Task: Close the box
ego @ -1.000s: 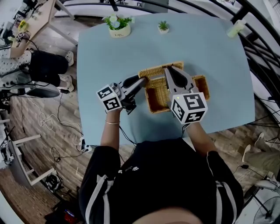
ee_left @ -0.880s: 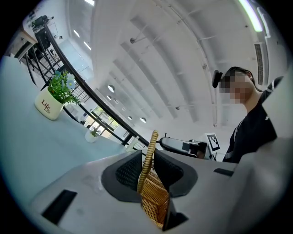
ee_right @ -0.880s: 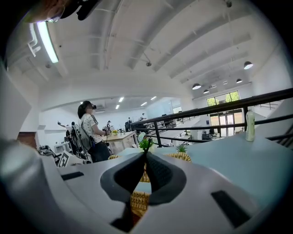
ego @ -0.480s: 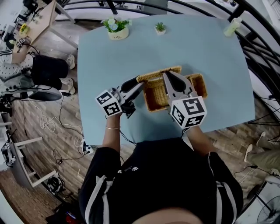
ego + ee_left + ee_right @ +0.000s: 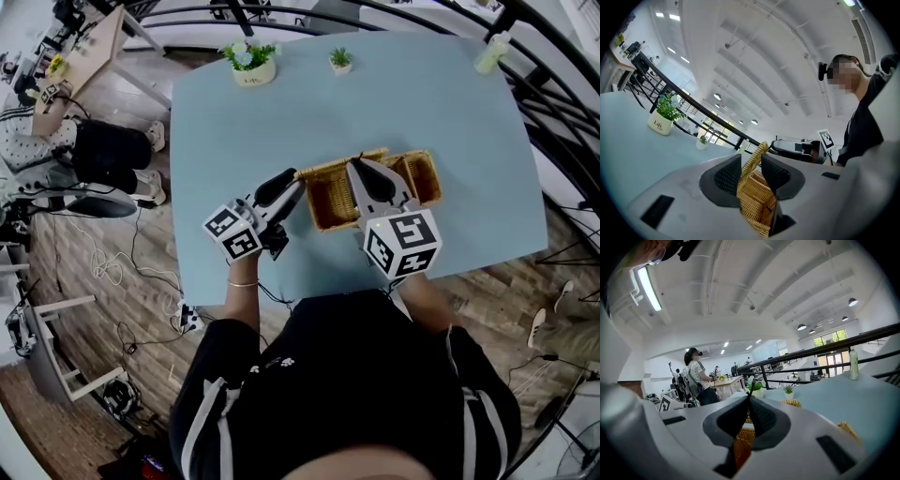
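Note:
A woven wicker box point(image 5: 424, 178) stands on the light-blue table point(image 5: 422, 103). Its lid point(image 5: 328, 166) is raised on edge along the box's far side. My left gripper point(image 5: 292, 185) sits at the box's left end. In the left gripper view the lid's rim point(image 5: 757, 157) runs up between the left gripper point(image 5: 751, 171) pads, which stand apart and do not clamp it. My right gripper point(image 5: 356, 165) reaches over the box with its tips at the lid's top edge. In the right gripper view the right gripper point(image 5: 749, 401) tips meet, with wicker point(image 5: 740, 446) showing below.
A white flowerpot point(image 5: 248, 64), a tiny potted plant point(image 5: 340, 59) and a pale bottle point(image 5: 494, 52) stand along the table's far edge. A dark railing point(image 5: 553, 112) runs past the right side. A seated person point(image 5: 94, 150) is on the floor side at left.
The lid has swung up from leaning back to standing nearly edge-on. Both grippers have stayed with it at the box.

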`<state>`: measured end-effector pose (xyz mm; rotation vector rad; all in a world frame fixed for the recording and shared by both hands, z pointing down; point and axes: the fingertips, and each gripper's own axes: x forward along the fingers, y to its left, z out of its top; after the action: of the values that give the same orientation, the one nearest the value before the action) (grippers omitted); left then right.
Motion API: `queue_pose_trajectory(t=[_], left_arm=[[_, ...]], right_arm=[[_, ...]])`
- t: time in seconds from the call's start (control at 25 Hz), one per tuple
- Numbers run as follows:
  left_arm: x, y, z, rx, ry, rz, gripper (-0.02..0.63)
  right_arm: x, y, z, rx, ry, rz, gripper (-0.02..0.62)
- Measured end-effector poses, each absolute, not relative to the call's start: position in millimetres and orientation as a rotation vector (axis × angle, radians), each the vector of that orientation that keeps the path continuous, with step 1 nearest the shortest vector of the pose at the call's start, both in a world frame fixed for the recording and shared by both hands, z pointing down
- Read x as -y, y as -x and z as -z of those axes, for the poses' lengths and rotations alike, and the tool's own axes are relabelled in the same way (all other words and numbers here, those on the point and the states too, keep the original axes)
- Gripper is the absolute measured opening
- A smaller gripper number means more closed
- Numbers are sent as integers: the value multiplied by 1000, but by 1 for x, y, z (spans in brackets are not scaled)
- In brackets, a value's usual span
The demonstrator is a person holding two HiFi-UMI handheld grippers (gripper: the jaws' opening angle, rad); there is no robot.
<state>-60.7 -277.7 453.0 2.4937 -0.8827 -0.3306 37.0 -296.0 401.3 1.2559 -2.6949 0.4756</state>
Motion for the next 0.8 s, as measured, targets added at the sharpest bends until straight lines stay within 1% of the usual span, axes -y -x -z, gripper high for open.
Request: queue_pose_trajectory(t=[0.8], left_arm=[[235,51,-461,1018,-2447,249,112]], right_arm=[[250,-59,-423,2654,-1258,-531,14]])
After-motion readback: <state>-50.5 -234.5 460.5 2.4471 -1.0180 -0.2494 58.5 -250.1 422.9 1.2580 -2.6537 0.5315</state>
